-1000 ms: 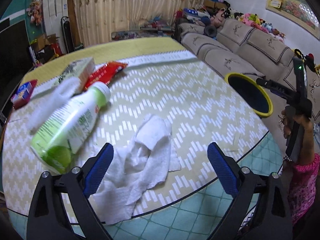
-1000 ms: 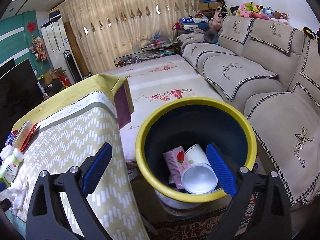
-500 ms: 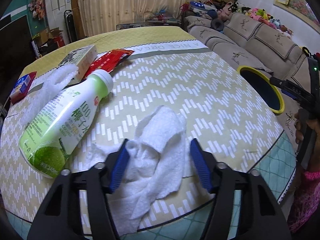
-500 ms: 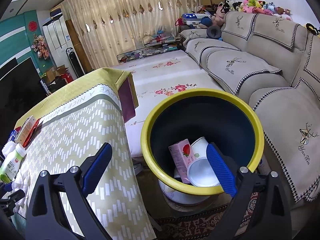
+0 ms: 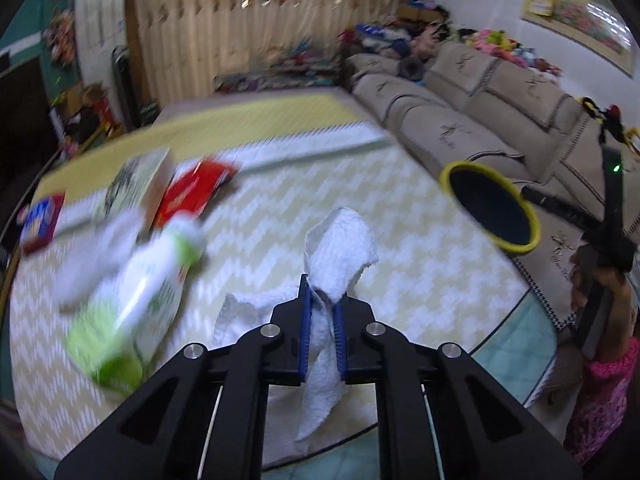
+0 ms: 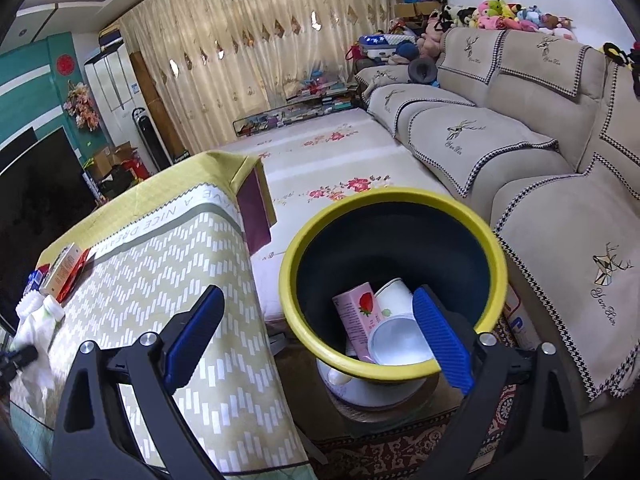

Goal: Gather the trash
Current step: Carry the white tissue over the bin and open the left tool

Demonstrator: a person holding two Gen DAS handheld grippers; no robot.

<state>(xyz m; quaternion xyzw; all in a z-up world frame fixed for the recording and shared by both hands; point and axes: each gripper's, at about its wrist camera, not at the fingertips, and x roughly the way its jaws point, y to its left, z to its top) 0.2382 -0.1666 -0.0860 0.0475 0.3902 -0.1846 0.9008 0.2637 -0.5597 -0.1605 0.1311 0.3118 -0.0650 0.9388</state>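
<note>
My left gripper (image 5: 322, 296) is shut on a crumpled white paper towel (image 5: 340, 248) and holds it just above the table, its ends hanging loose. A green and white bottle (image 5: 132, 300) lies to its left, blurred. The yellow-rimmed dark bin (image 5: 492, 208) stands off the table's right edge. In the right wrist view my right gripper (image 6: 316, 336) is open and empty just above the bin (image 6: 400, 368), which holds a pink strawberry carton (image 6: 356, 316) and a white cup (image 6: 396, 340).
A red wrapper (image 5: 192, 192), a light carton (image 5: 140, 180) and a small red and blue box (image 5: 38, 220) lie at the table's far left. A beige sofa (image 6: 520, 152) runs behind the bin. The tablecloth edge (image 6: 240, 360) hangs beside the bin.
My left gripper has shut on the paper towel and lifted it off the table. The right gripper has stayed open over the bin.
</note>
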